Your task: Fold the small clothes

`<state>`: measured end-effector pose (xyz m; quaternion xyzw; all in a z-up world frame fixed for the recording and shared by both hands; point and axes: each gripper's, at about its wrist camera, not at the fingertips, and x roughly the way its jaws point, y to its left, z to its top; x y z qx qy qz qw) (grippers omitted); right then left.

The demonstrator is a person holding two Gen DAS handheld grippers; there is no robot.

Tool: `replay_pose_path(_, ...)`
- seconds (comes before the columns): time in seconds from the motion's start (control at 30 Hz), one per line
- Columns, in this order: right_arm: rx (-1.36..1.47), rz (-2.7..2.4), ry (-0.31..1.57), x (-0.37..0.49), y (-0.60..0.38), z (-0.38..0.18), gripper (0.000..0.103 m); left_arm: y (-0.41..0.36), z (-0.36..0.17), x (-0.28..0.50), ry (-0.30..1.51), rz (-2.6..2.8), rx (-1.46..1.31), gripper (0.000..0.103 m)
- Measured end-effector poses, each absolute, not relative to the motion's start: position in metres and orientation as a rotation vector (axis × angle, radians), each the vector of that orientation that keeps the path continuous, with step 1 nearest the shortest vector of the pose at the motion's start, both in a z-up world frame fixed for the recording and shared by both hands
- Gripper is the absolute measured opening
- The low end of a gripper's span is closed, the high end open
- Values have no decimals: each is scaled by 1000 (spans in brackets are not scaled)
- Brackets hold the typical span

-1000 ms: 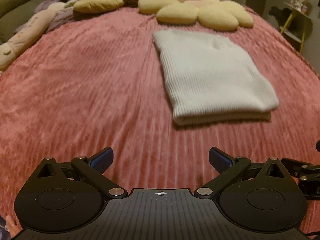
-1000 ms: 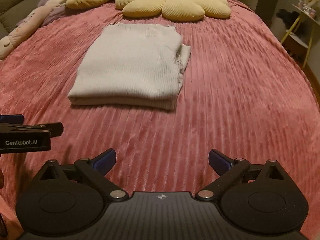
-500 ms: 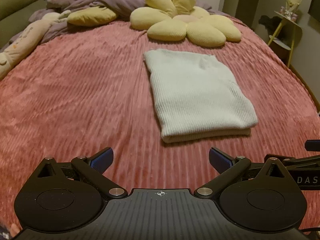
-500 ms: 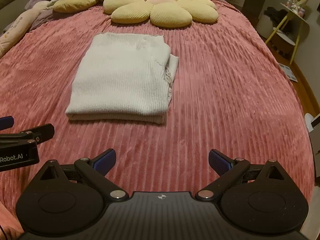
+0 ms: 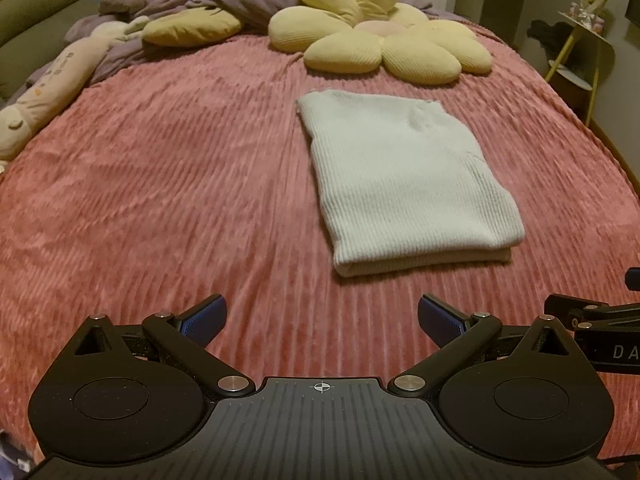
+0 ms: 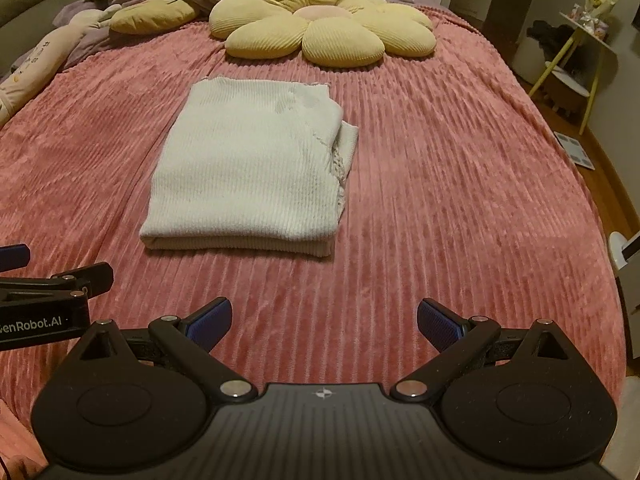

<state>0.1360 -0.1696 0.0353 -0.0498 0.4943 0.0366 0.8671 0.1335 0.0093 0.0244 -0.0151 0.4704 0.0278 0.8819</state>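
A bed under a ribbed pink cover fills both views. Near its head lies a yellow flower cushion. In front of that cushion, at mid-bed, rests the white knitted garment, folded into a flat rectangle, with an under layer poking out along its right edge. The left hand-held gripper and right hand-held gripper hover over the cover, both spread wide, holding nothing, well apart from the garment. Each appears cut off at the edge of the other's view.
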Motion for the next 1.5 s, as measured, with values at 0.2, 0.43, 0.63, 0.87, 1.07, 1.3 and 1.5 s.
replay_pose_path(0.2, -106, 75, 1030, 135, -170, 37, 99, 8, 25, 133, 984, 54, -33, 103)
replay_pose_path(0.43, -108, 78, 1021, 136, -170, 41, 99, 7, 25, 133, 988, 53, -34, 103)
replay_pose_path(0.63, -107, 78, 1018, 135, -170, 42, 99, 7, 27, 134, 993, 59, -42, 103)
replay_pose_path(0.87, -110, 80, 1011, 135, -168, 43, 99, 7, 27, 133, 995, 58, -42, 103)
replay_pose_path(1.07, -106, 79, 1006, 135, -169, 45, 99, 6, 27, 133, 992, 59, -40, 103)
replay_pose_path(1.3, -102, 84, 1000, 134, -170, 47, 99, 6, 27, 132, 994, 59, -41, 103)
replay_pose_path(1.5, -100, 83, 999, 133, -169, 47, 99, 5, 27, 133, 997, 56, -41, 103)
